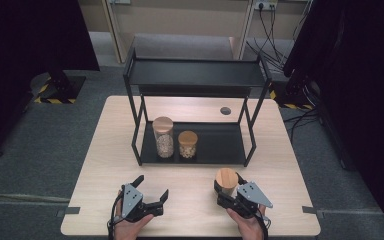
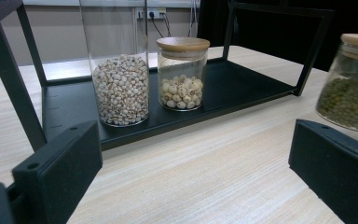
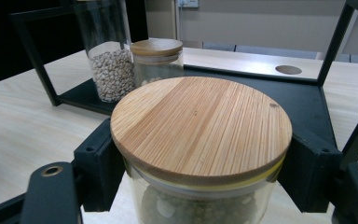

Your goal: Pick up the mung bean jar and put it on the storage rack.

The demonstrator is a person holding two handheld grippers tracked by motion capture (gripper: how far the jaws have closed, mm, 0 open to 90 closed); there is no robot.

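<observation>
On table, front of rack (image 1: 250, 145) | right tool (image 1: 228, 192) pinching upright jar (image 1: 226, 179) | left tool (image 1: 152, 191) spread

Two jars (image 1: 163, 137) crowd the left half of the rack's (image 1: 135, 107) lower shelf; its right half lies bare. The tabletop (image 1: 100, 165) before the rack is open between the corner posts.

Tall jar (image 2: 120, 60): top cut off by upper frame edge in left gripper view. Green-filled jar (image 2: 350, 81): blurred, clipped at right edge. Lidded jar (image 3: 200, 154) in right tool (image 3: 200, 168): base below frame, contents indistinct.
</observation>
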